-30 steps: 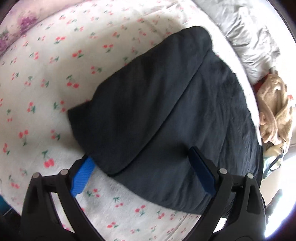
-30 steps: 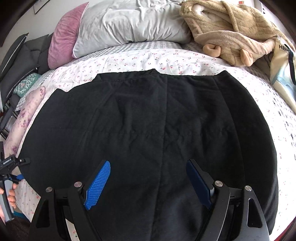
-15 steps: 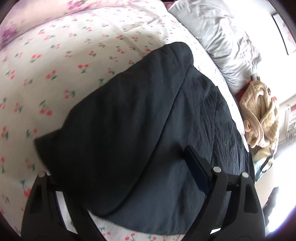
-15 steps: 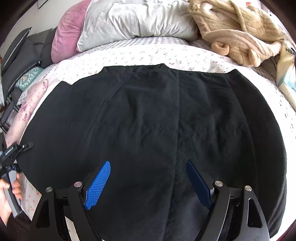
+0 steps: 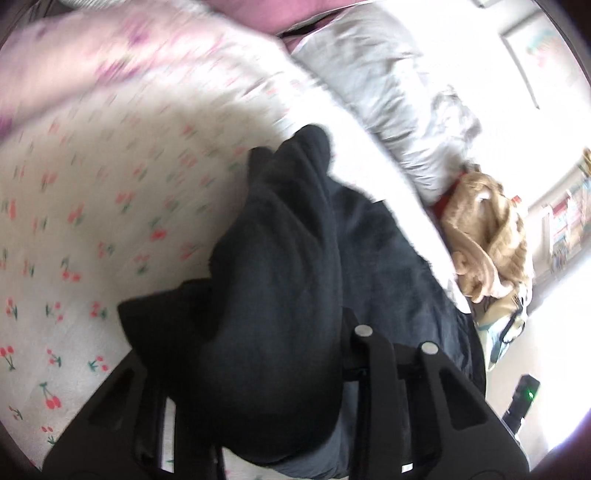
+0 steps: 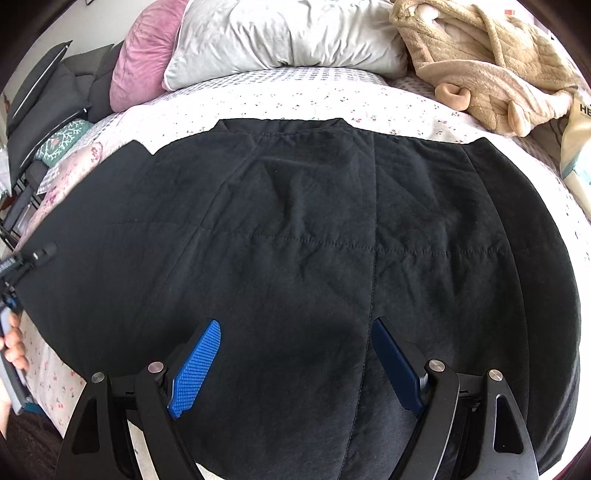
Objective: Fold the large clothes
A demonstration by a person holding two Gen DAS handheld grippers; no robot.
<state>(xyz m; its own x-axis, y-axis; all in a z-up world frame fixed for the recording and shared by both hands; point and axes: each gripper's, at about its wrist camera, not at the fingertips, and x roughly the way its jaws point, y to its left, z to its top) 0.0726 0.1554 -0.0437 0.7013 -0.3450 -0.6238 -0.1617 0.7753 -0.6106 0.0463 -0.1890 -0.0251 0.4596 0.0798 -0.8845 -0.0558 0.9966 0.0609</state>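
Observation:
A large black quilted garment [image 6: 295, 221] lies spread flat over the cherry-print bed cover [image 5: 92, 221]. My left gripper [image 5: 266, 325] is at the garment's left edge, and its jaws are closing with a bunched fold of the black cloth [image 5: 280, 258] between them; the cloth hides the pads and rises off the bed. In the right wrist view that gripper [image 6: 33, 258] shows at the far left, with a hand [image 6: 13, 343] below it. My right gripper [image 6: 297, 325] hovers open over the garment's near hem with nothing between its blue pads [image 6: 199, 365].
A grey pillow [image 6: 288, 33] and a pink pillow [image 6: 144, 55] lie at the head of the bed. A beige fleecy robe [image 6: 487, 62] is heaped at the far right, beside a printed bag [image 6: 576, 147]. Dark bags [image 6: 55, 92] stand off the bed's left side.
My left gripper has narrowed onto the garment's left edge and risen, pulling that edge up into a bunch and tilting its view upward. The right gripper has stayed in place, still open.

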